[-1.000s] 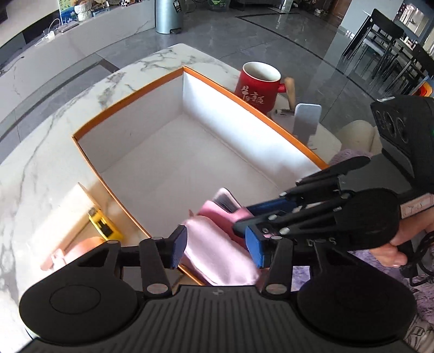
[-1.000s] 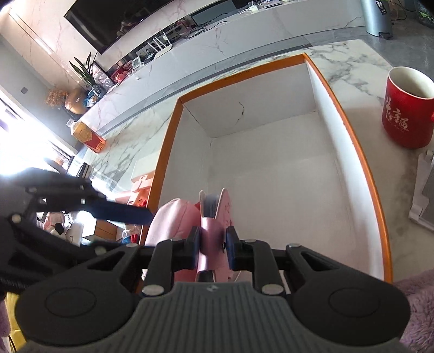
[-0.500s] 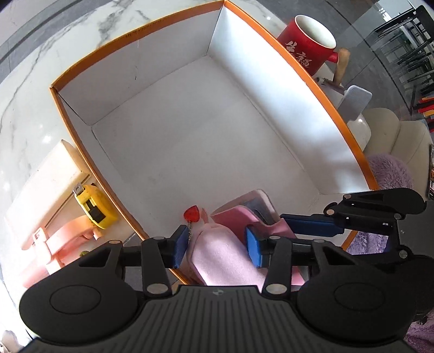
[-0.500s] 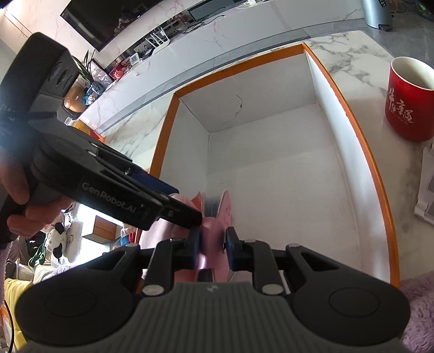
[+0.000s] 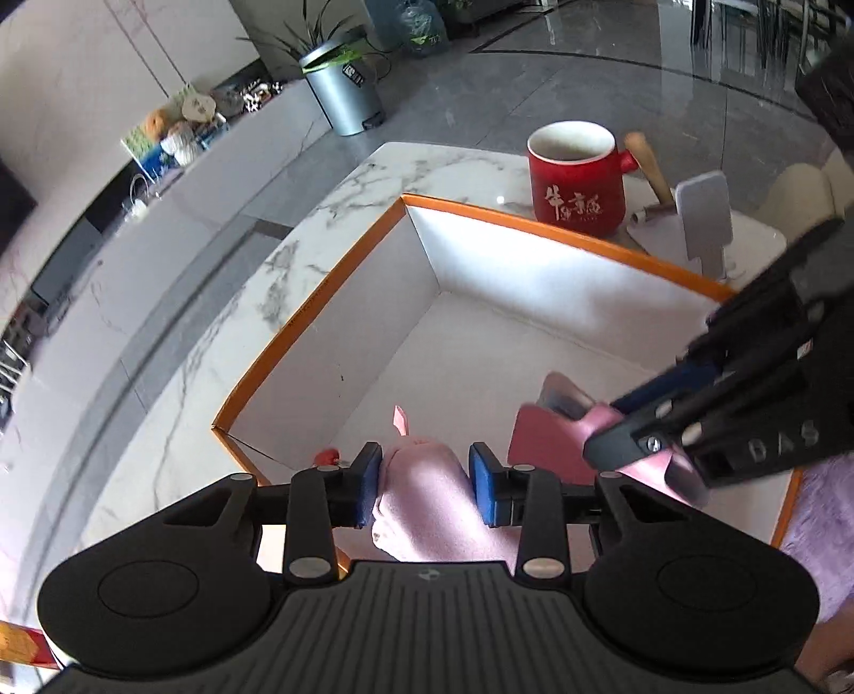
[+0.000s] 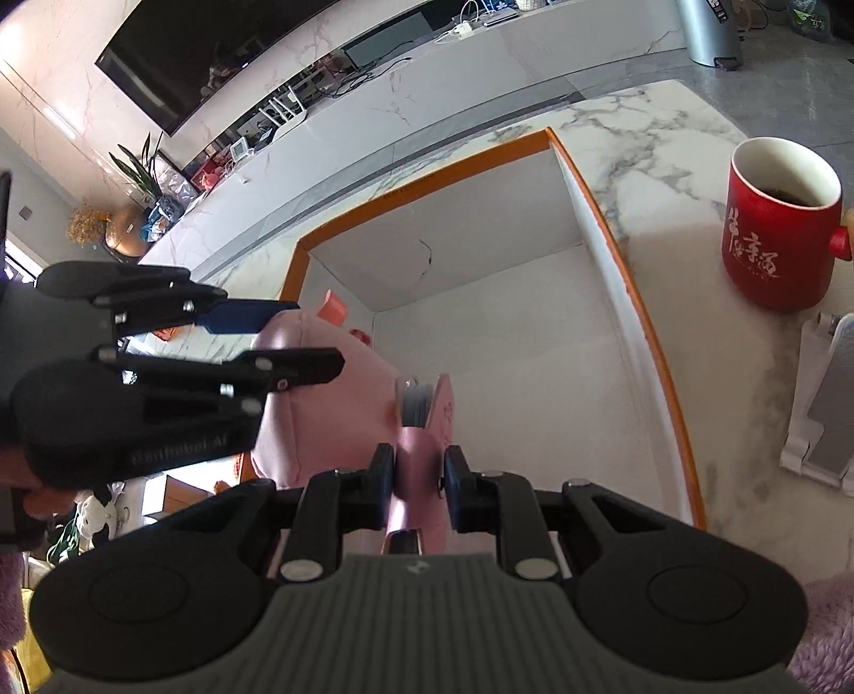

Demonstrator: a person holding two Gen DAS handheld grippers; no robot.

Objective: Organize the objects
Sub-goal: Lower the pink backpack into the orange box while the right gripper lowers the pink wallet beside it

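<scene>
Left gripper [image 5: 425, 483] fingers closing on the soft pink pouch [image 5: 427, 507], low centre; right gripper [image 6: 419, 488] clenched on its flap, over the orange-rimmed white box [image 6: 662, 373].

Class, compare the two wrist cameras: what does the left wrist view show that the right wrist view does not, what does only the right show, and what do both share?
Only the left wrist view: a potted plant behind the bin, and a wooden handle beside the mug.

Only the right wrist view: a dark wall screen and a crack in the box's far wall.

Both share: the orange-rimmed box, the red mug, the pink pouch between the closing jaws of the left hand-held gripper, and the pink case clamped by the right hand-held gripper.
</scene>
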